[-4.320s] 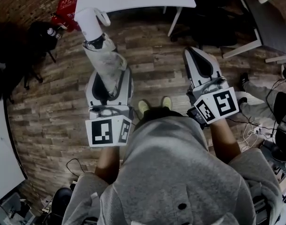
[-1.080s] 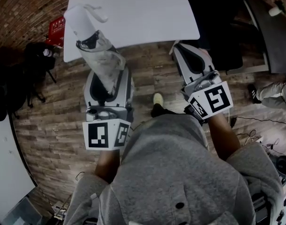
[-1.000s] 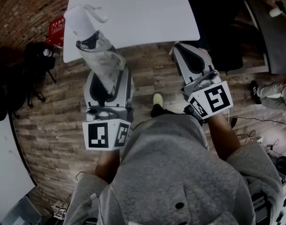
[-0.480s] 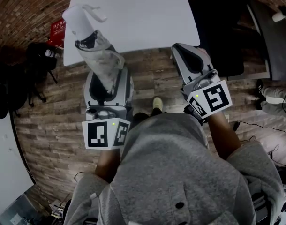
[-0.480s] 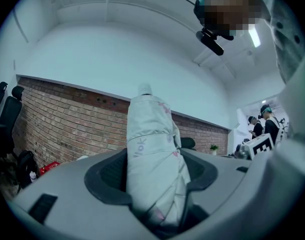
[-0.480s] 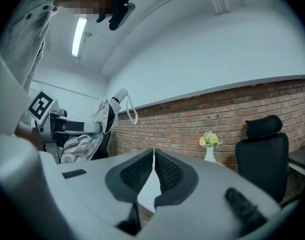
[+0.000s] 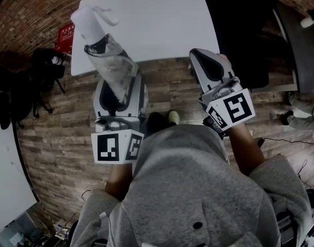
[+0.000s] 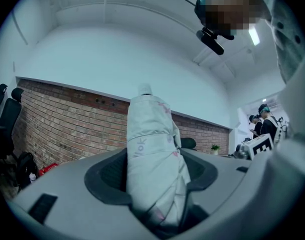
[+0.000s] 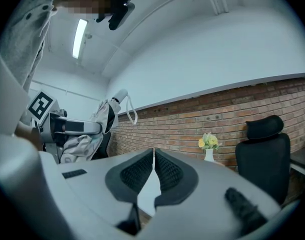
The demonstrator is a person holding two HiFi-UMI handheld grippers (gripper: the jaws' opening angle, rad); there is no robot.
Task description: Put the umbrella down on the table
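Wooden plank floor (image 7: 54, 138) underlies the scene. The white tabletop (image 7: 162, 19) stands ahead of the person, its near edge just beyond both tools.

Left tool (image 7: 119, 84) (image 8: 152, 176): jaws clamped on the lower body of the folded pale umbrella (image 7: 109, 60) (image 8: 151, 144). The umbrella stands roughly upright, leaning away and to the left; in the head view its capped end and wrist strap (image 7: 106, 17) overlap the tabletop's left part (contact with the surface cannot be confirmed).

Right tool (image 7: 206, 60) (image 9: 153, 156): jaws pressed together with nothing between them, held level with the left tool, short of the tabletop's near right corner.
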